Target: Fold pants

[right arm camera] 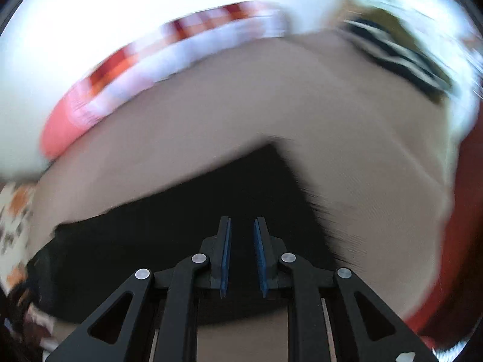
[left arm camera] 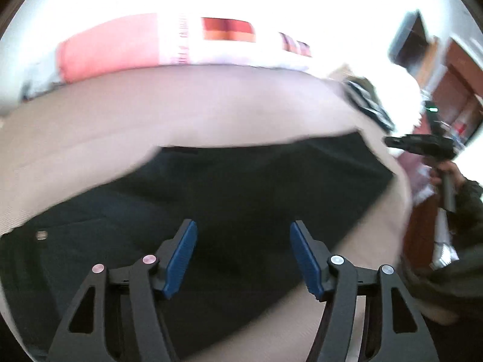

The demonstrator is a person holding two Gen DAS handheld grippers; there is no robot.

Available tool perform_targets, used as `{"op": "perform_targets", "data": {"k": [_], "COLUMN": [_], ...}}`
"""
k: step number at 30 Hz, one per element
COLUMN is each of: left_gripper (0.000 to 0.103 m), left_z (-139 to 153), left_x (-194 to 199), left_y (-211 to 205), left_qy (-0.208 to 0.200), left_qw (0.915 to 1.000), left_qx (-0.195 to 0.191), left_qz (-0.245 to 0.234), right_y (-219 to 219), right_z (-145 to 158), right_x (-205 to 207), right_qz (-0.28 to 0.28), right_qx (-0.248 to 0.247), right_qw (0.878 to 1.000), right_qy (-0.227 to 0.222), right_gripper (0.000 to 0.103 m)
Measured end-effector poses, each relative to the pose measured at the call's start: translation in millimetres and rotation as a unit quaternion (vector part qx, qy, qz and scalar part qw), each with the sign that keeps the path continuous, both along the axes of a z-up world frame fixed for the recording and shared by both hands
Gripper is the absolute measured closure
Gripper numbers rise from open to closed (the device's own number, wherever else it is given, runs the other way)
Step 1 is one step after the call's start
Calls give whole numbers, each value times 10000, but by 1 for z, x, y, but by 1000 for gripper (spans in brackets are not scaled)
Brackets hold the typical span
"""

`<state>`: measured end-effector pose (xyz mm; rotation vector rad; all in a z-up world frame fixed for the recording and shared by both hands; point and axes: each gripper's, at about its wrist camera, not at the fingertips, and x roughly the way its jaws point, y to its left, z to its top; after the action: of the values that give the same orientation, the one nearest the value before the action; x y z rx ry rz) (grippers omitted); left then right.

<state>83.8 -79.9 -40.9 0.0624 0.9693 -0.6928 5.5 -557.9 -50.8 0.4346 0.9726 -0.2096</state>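
The left gripper fills the bottom of its frame with its two blue pads spread wide and nothing between them. Below and beyond it lie the dark pants, one pair, spread flat on a beige bed cover; their long axis runs roughly from the lower left of the frame to the right middle, with a straight folded edge across the centre. A small pale tag or button sits on the cloth at the far left. At the right edge a hand in a dark sleeve holds the right gripper.

In the right wrist view the right gripper has its pads a narrow gap apart, pinching nothing, over the pants, whose corner points toward the upper centre. A pink pillow and a striped cloth lie along the top. Motion blur leaves no readable writing.
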Motion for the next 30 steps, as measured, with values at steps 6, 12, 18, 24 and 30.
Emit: {"op": "perform_targets", "data": {"k": [6,12,18,24,30], "left_gripper": [38,38,38,38,38], "left_z": [-21,-38,-54,-62,-64], "left_x": [29,36,42,42,39], "left_y": [43,78,105,111,109], "left_qy": [-52,77,363,410,328], "left_qw": [9898,9773,9720,9728,9731], "left_qx": [351,486,417,414,486], "left_qz": [1377,2062,2282,2241,2228], "right_y": [130,262,342,371,371], "right_z": [-6,-26,-42,-64,-47], "right_x": [115,185,221,239,244], "right_qz": [2379,4259,5229,5683,5682], "right_qx": [624,851,659,537,808], "right_qw": [9692,8995,8463,8142,8150], "right_qy": [140,476,771,1055,797], "right_gripper": [78,78,78,76,95]}}
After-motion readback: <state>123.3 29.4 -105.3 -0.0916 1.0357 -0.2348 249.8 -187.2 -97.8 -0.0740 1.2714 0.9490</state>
